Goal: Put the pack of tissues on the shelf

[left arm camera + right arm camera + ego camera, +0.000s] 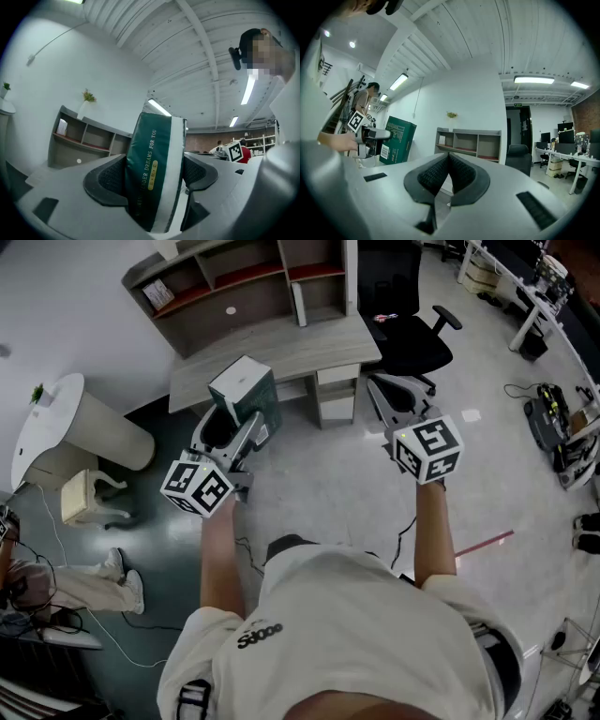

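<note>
A dark green and white pack of tissues (pixel 246 393) stands between the jaws of my left gripper (pixel 234 423), which is shut on it. In the left gripper view the pack (pixel 154 171) fills the gap, both pads pressing its sides. The pack (pixel 396 140) also shows at the left of the right gripper view. The grey shelf (pixel 246 282) stands on a desk (pixel 281 348) ahead of me; the same shelf (pixel 86 140) shows behind the pack in the left gripper view and as the shelf (pixel 469 144) in the right gripper view. My right gripper (pixel 382 399) is shut and empty, with its pads (pixel 449 174) touching.
A black office chair (pixel 411 338) stands right of the desk. A round white table (pixel 56 413) and a small stool (pixel 86 498) are at the left. A seated person's legs (pixel 75 582) show lower left. Cables and gear (pixel 561 427) lie on the floor at right.
</note>
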Available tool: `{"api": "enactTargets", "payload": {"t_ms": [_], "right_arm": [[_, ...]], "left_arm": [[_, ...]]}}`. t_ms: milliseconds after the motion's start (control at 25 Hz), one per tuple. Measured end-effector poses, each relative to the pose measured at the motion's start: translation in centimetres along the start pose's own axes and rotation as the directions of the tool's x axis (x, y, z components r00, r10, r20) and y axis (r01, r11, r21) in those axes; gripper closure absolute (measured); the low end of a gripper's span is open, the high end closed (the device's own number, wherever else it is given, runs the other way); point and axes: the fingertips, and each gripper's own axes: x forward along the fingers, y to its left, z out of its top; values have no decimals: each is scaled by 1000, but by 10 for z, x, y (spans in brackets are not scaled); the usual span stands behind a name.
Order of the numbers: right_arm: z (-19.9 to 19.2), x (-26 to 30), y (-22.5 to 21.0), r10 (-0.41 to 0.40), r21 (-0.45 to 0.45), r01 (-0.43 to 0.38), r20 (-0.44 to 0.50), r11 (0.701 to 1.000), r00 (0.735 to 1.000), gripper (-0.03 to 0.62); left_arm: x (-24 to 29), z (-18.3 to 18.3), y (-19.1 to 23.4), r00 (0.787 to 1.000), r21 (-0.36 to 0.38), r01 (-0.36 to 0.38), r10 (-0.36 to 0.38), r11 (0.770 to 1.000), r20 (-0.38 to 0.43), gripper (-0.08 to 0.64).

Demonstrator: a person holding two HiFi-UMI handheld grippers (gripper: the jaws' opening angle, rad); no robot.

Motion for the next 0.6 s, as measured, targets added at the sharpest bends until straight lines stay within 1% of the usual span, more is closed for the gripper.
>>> {"api": "enactTargets", "payload": {"t_ms": [200,320,440,600], "right_arm": [[-12,10,-5,10,2,-10,-9,1000,1000,588],[-26,21,-5,15,-7,-15,-10,1000,1000,588],[-33,56,-17,15,-1,-15,-12,1000,1000,588],[-24,118,-48,2,-3,-2,-30,1000,1000,588]], "left_arm": [[8,-9,5,1000,3,-8,8,1000,-3,195],[13,-20,17,1000,1,-13,13,1000,6,195],[37,-27,50,1000,-13,-8,8,1000,6,195],[87,-12,103,1000,-35,10,-10,999,2,195]]}}
